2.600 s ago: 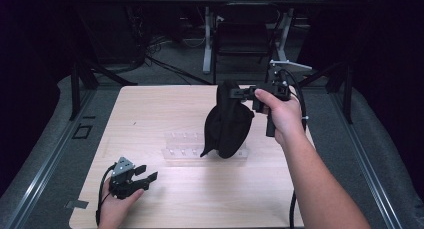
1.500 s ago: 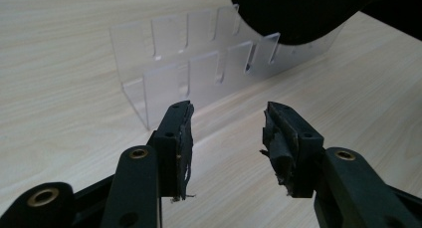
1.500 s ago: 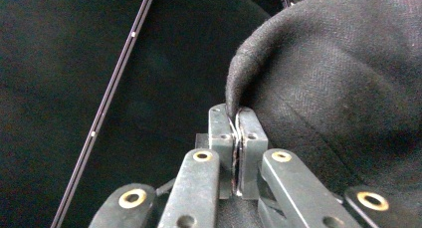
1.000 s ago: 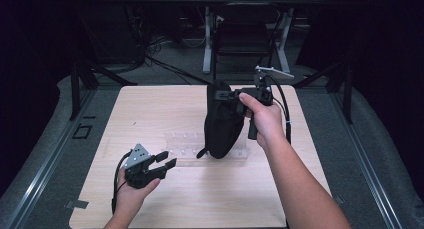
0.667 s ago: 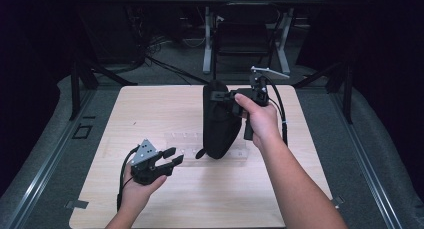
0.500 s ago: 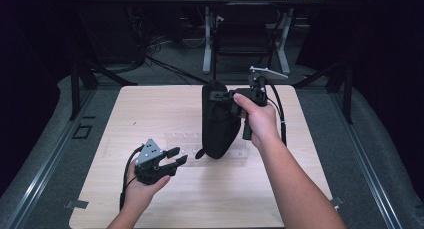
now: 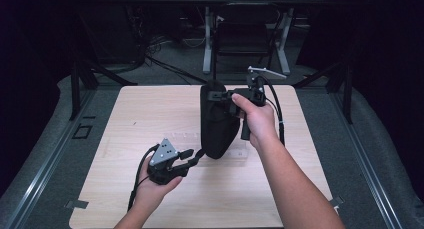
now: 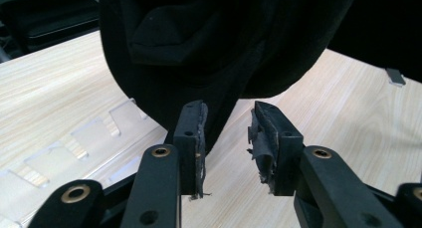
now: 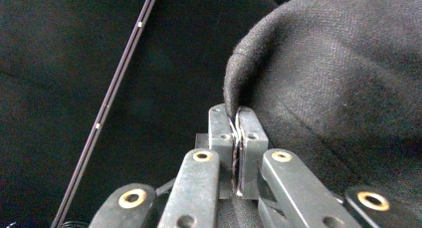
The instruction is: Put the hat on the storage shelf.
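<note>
A black cloth item (image 7: 217, 119) hangs above the wooden table (image 7: 150, 109). My right gripper (image 7: 221, 95) is shut on its top edge, and the right gripper view shows the pads (image 9: 238, 119) pinching the cloth's hem (image 9: 338, 63). My left gripper (image 7: 192, 156) sits low at the cloth's bottom tip. Its jaws have just been closing. In the left gripper view the dark cloth (image 8: 214, 39) hangs down between the jaws (image 8: 228, 113), close along the left pad (image 8: 191, 128), with a gap to the right pad.
A clear plastic tray with notched slots (image 7: 182, 137) lies flat on the table under the hanging cloth; the left gripper view shows this clear tray (image 8: 74, 143) at the left. Chairs and desk legs (image 7: 240, 44) stand beyond the table's far edge.
My left gripper has moved right and up, from the table's front left to the cloth's lower tip, and its jaws have narrowed. The right hand has shifted the cloth slightly left.
</note>
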The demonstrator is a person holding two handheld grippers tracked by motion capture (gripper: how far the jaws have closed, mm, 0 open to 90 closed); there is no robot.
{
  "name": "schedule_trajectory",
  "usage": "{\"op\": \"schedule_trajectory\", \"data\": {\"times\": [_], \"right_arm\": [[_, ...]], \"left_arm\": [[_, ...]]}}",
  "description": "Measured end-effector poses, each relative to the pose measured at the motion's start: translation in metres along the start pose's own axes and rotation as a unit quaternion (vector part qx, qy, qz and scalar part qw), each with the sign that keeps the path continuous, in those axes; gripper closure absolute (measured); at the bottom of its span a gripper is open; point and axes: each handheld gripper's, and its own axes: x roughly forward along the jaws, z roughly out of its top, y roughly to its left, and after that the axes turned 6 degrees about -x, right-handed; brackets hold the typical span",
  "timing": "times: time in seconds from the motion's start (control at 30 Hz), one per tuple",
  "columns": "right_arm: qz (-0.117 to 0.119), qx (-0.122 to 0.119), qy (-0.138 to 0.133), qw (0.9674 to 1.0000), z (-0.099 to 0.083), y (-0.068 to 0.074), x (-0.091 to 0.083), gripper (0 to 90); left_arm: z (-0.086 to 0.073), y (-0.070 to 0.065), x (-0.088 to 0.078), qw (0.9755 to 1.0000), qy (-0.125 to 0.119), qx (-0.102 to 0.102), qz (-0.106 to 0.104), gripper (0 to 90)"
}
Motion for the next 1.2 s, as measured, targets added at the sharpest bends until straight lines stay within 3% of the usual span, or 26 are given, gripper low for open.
{"op": "schedule_trajectory", "data": {"times": [0.17, 0.3, 0.4, 0.57, 0.83, 1.2], "right_arm": [[-0.001, -0.001, 0.0, 1.0, 0.0, 0.0, -0.001, 88.1], [-0.004, -0.002, 0.001, 1.0, -0.001, 0.001, -0.002, 88.1], [-0.004, -0.001, 0.001, 1.0, 0.0, 0.001, -0.003, 88.0], [-0.002, 0.001, -0.002, 1.0, 0.0, 0.004, -0.004, 85.5], [0.0, -0.02, -0.005, 0.9998, 0.002, 0.018, -0.014, 81.0], [-0.027, -0.038, -0.018, 0.9988, 0.004, 0.017, -0.042, 81.3]], "left_arm": [[0.003, -0.005, 0.009, 0.9995, 0.016, 0.022, 0.018, 73.3], [0.003, -0.005, 0.011, 0.9991, 0.022, 0.023, 0.026, 80.5], [0.002, -0.005, 0.011, 0.999, 0.022, 0.027, 0.028, 81.3], [0.002, -0.007, 0.011, 0.9976, 0.025, 0.051, 0.041, 83.7], [0.001, -0.009, 0.01, 0.9956, 0.027, 0.07, 0.056, 84.8], [-0.01, -0.001, 0.007, 0.9937, 0.04, 0.073, 0.075, 85.6]]}}
